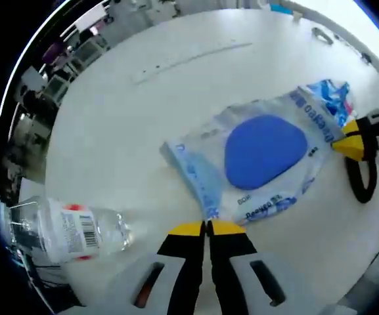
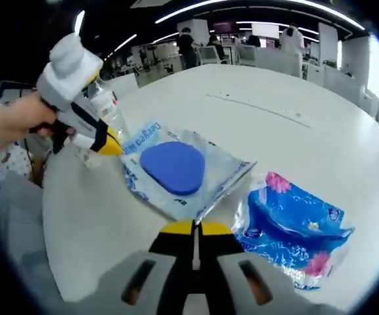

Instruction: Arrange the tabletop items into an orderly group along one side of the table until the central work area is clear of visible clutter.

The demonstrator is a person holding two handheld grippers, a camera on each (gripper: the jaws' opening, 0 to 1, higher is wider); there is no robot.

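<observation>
Both grippers, left [image 1: 207, 228] and right [image 2: 194, 228], clamp opposite edges of the clear pouch [image 1: 255, 164] mid-table, beside the blue packet [image 2: 294, 230]; next, carrying it sideward needs matched motion.

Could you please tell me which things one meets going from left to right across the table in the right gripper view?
Left gripper held by a hand, with a clear plastic bottle behind it → clear pouch with a blue pad → blue floral packet.
</observation>
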